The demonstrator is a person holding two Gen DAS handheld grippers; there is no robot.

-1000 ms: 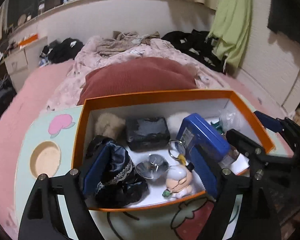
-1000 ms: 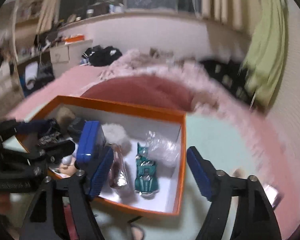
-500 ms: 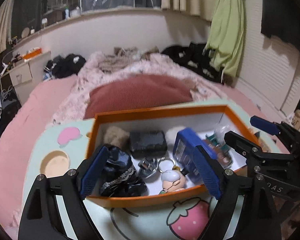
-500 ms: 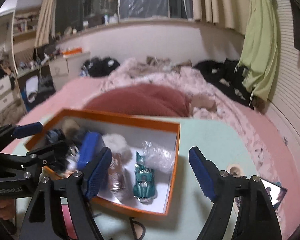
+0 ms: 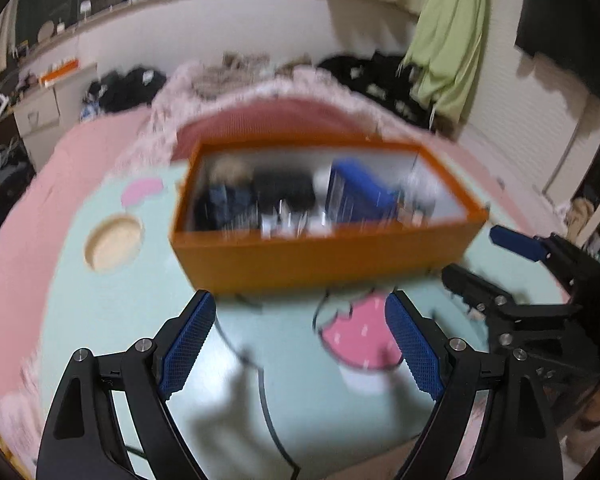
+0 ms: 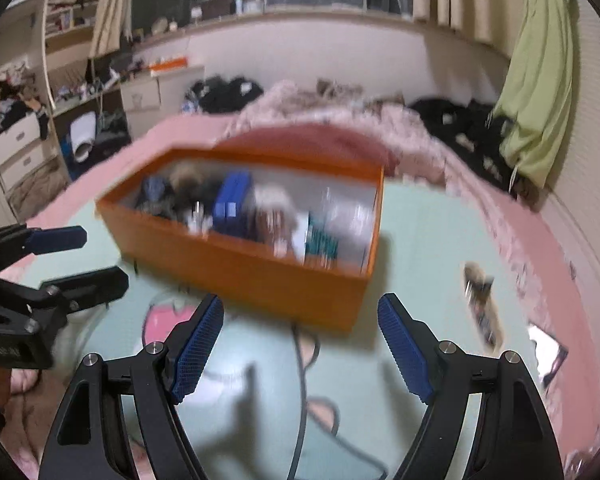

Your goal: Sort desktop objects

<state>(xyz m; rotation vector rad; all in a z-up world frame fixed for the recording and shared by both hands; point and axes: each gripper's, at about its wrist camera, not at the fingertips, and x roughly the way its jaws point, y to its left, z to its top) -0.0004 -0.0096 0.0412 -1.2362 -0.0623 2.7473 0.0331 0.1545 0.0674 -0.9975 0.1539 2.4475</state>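
An orange box [image 5: 320, 256] stands on a mint-green lap table [image 5: 112, 304]. It holds several small objects, blurred by motion: a blue case [image 5: 360, 196], a black pouch [image 5: 284, 188] and a teal toy car [image 6: 320, 240]. The box also shows in the right wrist view [image 6: 236, 264]. My left gripper [image 5: 300, 344] is open and empty, in front of the box. My right gripper [image 6: 300, 344] is open and empty, in front of the box's right half. Each gripper shows at the side of the other's view.
The table has a round cup recess [image 5: 114, 240] at its left and a strawberry print [image 5: 360, 336]. A small blurred object [image 6: 480, 304] and a mirror-like item [image 6: 548, 356] lie right of the box. A bed with a red cushion [image 5: 268, 120] lies behind.
Both grippers have pulled back and down from above the box to in front of it. The box now sits farther away, seen from its side. Both stay open and empty.
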